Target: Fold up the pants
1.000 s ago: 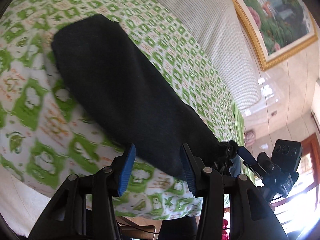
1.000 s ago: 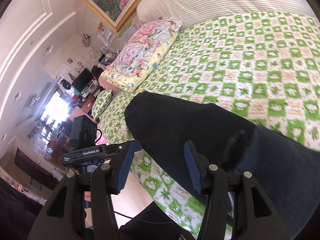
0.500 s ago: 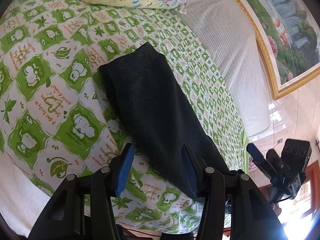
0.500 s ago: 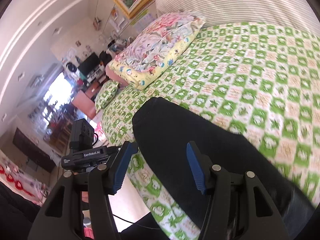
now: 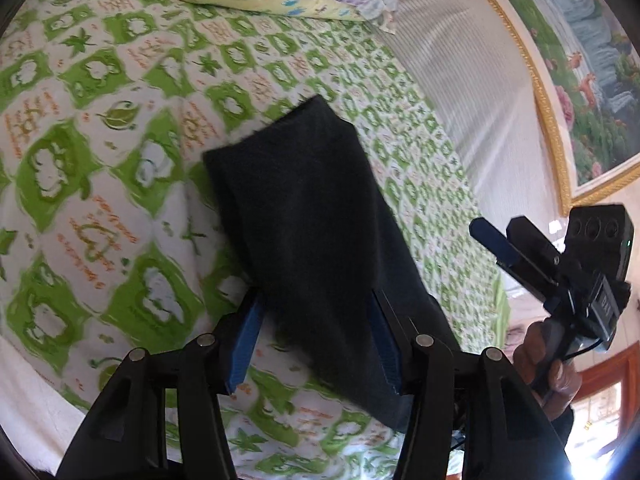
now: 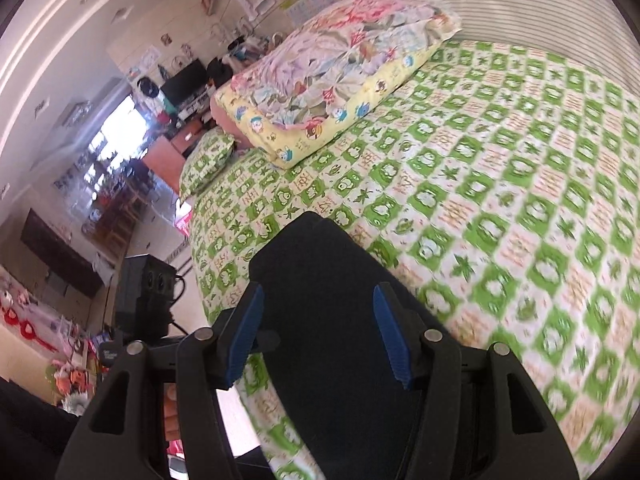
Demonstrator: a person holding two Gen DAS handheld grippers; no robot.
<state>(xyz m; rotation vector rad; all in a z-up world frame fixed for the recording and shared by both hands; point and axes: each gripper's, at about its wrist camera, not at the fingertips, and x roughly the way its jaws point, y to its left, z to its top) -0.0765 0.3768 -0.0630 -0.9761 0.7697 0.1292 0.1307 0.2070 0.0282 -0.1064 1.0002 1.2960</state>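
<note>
Both grippers have drawn back along the dark pants point(image 5: 312, 240), which lie folded mid-frame on the bed point(image 5: 100, 128), left gripper point(image 5: 316, 344) just widened, right gripper point(image 6: 320, 332) released, neither pinching cloth.

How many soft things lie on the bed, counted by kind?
Dark pants: 1
Floral pillow on yellow: 1
Small green-patterned pillow: 1
Green patterned bedsheet: 1
Total: 4

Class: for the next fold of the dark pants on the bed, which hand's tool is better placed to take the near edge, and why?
Probably left. The left tool hangs open over the pants near their lower edge; the right tool is held off beside the bed.
</note>
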